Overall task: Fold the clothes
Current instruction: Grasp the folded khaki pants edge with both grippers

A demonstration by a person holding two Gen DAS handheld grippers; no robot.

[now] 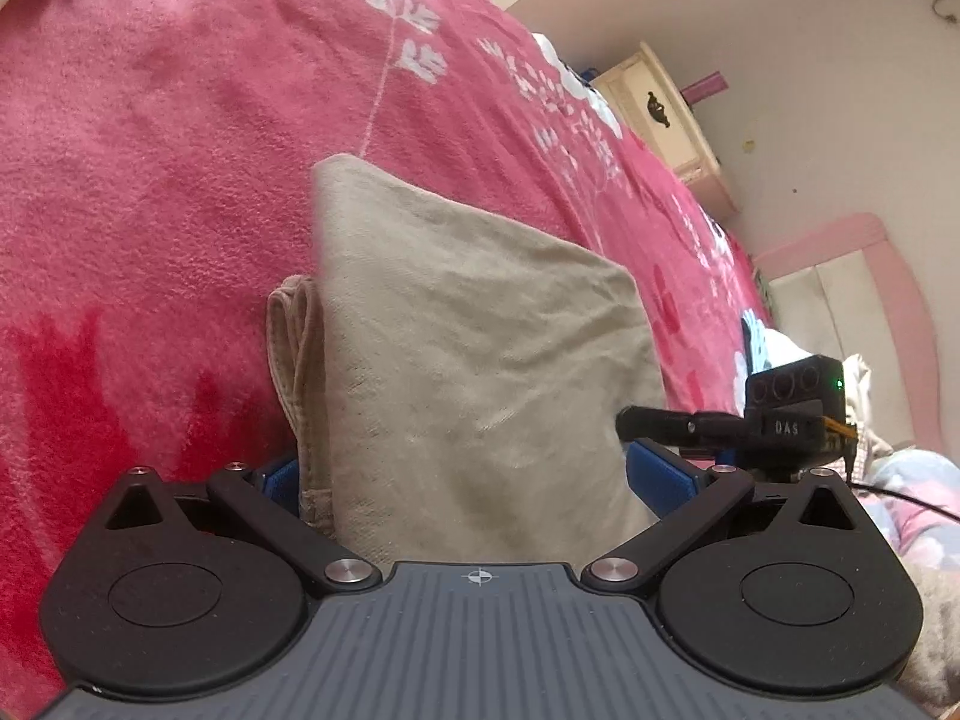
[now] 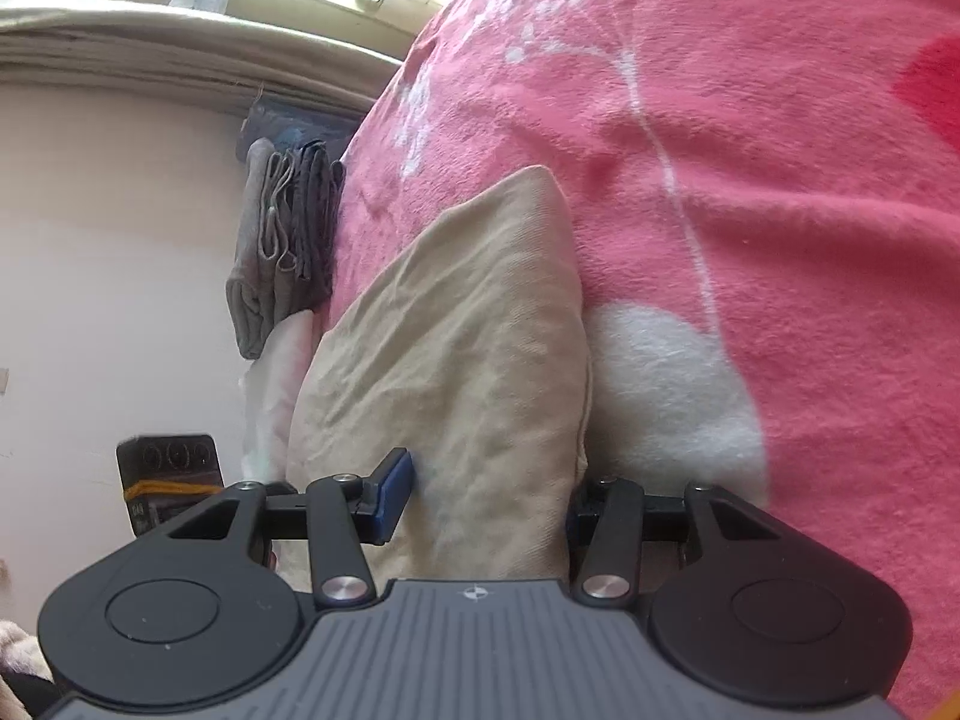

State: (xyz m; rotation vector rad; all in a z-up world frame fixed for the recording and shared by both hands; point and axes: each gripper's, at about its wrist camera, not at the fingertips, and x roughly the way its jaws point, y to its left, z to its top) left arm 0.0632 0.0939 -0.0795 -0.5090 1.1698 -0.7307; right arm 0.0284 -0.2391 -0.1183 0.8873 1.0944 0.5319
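Left wrist view: beige garment [image 1: 480, 372] lies on the pink floral blanket [image 1: 150, 180], folded into a compact panel; a seamed or hemmed edge shows along its left side. Its near end runs between the blue pads of the left gripper [image 1: 462, 480]. The jaws stand wide, one pad at each side edge of the cloth; whether they press it I cannot tell, and they read as open. The other gripper's body is visible at the right, just beside the cloth, with a green light lit. A cream cabinet [image 1: 660, 114] stands far right.

Right wrist view: the same beige garment [image 2: 456, 360] runs from the near edge away to a far corner. The right gripper [image 2: 486, 495] straddles its near end, with the left pad [image 2: 393, 495] clear of the fabric surface, so the jaws are open. A stack of grey folded clothes [image 2: 282, 252] sits far left at the blanket's edge, probably the put-away pile.

Judgement: both grippers flank the near end, which fits either taking hold for another fold or having just let go.
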